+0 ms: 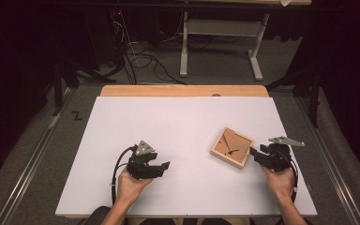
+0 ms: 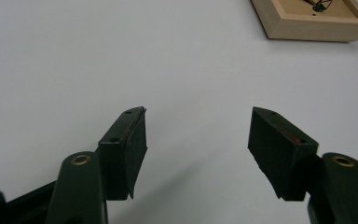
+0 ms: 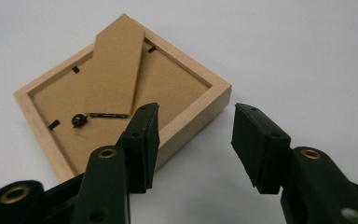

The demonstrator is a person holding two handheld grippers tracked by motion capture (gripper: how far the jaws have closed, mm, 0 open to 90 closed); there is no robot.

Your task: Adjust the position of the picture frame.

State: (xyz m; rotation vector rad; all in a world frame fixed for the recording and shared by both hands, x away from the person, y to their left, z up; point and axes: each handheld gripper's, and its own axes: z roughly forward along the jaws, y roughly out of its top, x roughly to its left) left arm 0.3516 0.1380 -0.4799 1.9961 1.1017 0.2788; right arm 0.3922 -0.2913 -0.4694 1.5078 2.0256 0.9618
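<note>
A light wooden picture frame (image 1: 232,147) lies face down on the white table (image 1: 178,122), its brown backing board and folded stand uppermost. My right gripper (image 1: 254,153) is open right beside the frame's right edge; in the right gripper view the frame (image 3: 121,88) lies just beyond the left jaw and nothing is between the jaws (image 3: 193,140). My left gripper (image 1: 165,166) rests open on the table at the front left, well apart from the frame. In the left gripper view the frame's corner (image 2: 312,21) shows far off at the upper right, past the open gripper (image 2: 198,140).
A bare wooden strip (image 1: 183,90) runs along the table's far edge. Beyond it the floor holds loose cables (image 1: 140,58) and the white legs of another table (image 1: 220,44). A small dark mark (image 1: 77,116) lies on the floor left of the table.
</note>
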